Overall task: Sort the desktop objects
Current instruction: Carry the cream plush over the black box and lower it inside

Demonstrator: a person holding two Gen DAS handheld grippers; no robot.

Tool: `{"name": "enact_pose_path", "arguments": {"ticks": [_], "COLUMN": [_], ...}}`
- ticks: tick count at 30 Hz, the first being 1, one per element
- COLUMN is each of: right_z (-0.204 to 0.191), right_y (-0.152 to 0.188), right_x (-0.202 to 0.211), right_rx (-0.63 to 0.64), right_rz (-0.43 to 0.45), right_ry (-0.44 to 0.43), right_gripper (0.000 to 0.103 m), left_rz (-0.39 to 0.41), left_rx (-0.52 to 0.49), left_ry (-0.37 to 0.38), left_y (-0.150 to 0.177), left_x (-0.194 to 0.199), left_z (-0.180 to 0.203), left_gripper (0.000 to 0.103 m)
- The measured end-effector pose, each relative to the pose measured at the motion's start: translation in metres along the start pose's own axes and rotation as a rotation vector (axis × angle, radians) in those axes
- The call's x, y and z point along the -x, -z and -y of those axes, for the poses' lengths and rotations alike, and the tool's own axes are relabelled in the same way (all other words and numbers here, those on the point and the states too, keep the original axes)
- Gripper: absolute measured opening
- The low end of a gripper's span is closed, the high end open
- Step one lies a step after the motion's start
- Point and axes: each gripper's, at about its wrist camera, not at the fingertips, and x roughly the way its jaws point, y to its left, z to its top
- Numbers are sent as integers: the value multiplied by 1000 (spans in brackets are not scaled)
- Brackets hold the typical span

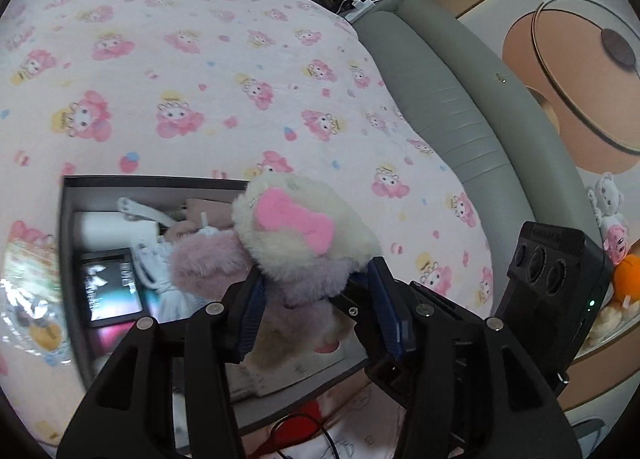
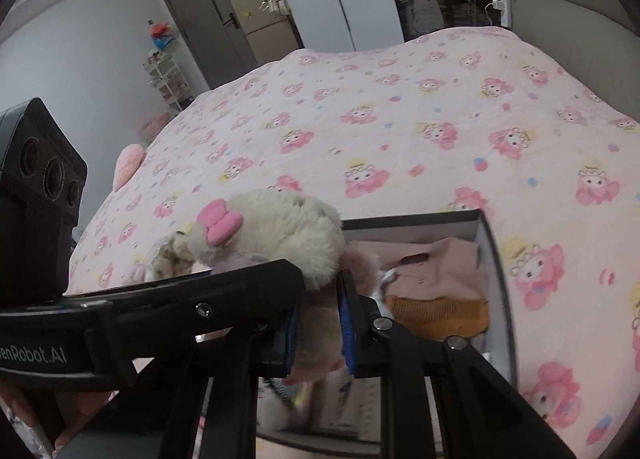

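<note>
The fluffy toy [image 1: 304, 235] is squeezed by both the left gripper [image 1: 320, 299] and the right gripper [image 2: 320, 323], above a box [image 2: 496, 259] on the pink bed [image 1: 200, 79].

the plush toy [image 1: 304, 235] above the box [image 1: 160, 189] looked fluffy, cream fur with a smooth pink felt bow [image 1: 294, 221]; the box walls seemed matt grey card; the bedspread [image 1: 200, 79] around the box was soft printed cloth; beside it, the headboard [image 1: 452, 107] looked smooth grey leather, slightly sheeny
</note>
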Motion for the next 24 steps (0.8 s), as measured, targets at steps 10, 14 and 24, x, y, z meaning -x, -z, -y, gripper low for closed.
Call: {"name": "enact_pose_path", "arguments": {"ticks": [10, 14, 24], "right_z": [120, 132, 113], "right_y": [0, 3, 10], "right_x": [-69, -64, -70], "right_rx": [-238, -241, -145], "right_rz": [-73, -61, -128], "right_ry": [33, 87, 117], "right_gripper": [17, 17, 17], "left_rz": [-131, -73, -106], "left_rx": [129, 129, 136], "left_ry": [-61, -104, -305], "left_y": [-23, -21, -9], "left_x": [-116, -98, -121], "left_z": [-48, -55, -60], "left_gripper": [49, 49, 42]}}
